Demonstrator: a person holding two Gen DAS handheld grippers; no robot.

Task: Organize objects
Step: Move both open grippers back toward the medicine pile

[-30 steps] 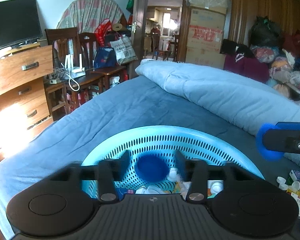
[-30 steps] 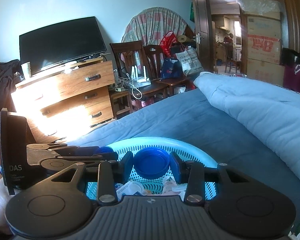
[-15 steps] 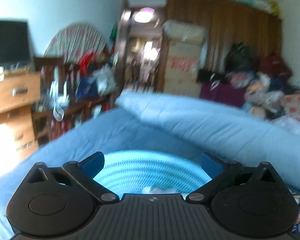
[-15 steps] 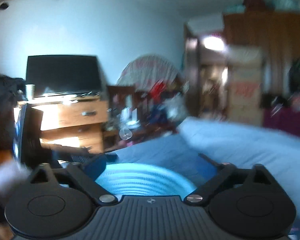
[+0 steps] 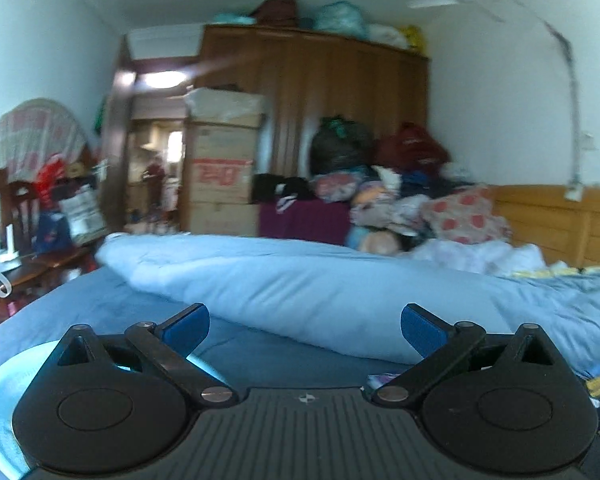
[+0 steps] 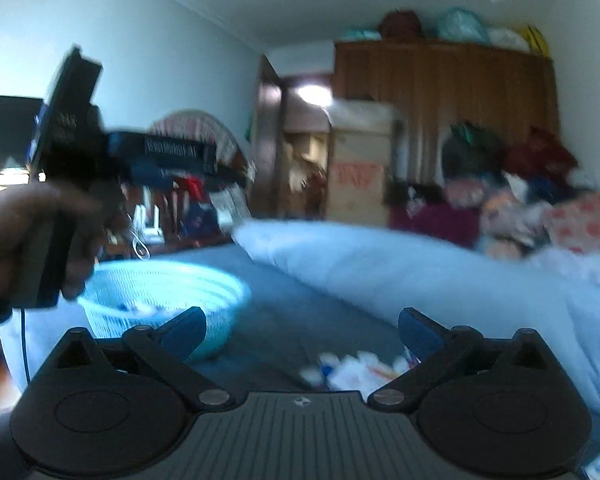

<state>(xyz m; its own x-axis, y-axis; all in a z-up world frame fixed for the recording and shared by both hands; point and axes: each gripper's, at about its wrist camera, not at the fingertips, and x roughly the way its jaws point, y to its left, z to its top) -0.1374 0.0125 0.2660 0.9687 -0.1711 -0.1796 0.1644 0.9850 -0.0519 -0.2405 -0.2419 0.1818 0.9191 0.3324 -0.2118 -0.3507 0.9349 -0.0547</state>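
Note:
A light blue perforated basket (image 6: 160, 292) stands on the bed at the left of the right wrist view, with small white and blue items inside. Only its rim (image 5: 4, 392) shows at the lower left of the left wrist view. My left gripper (image 5: 304, 326) is open and empty, pointing over the bed towards the folded quilt. My right gripper (image 6: 302, 326) is open and empty too. Just ahead of it a blurred heap of small white bottles and packets (image 6: 352, 370) lies on the sheet. A hand holds the left gripper body (image 6: 72, 168) up at the left of the right wrist view.
A folded pale blue quilt (image 5: 320, 284) lies across the dark blue bed sheet (image 6: 300, 304). Behind it are piled clothes (image 5: 400, 200), a wooden headboard (image 5: 548, 220), stacked cardboard boxes (image 5: 224, 168) and a brown wardrobe. Chairs and clutter stand at the left by the doorway.
Both grippers held a blue cap over the basket a second ago; both have opened wide and the caps are gone. Both views have swung right, leaving the basket at the left.

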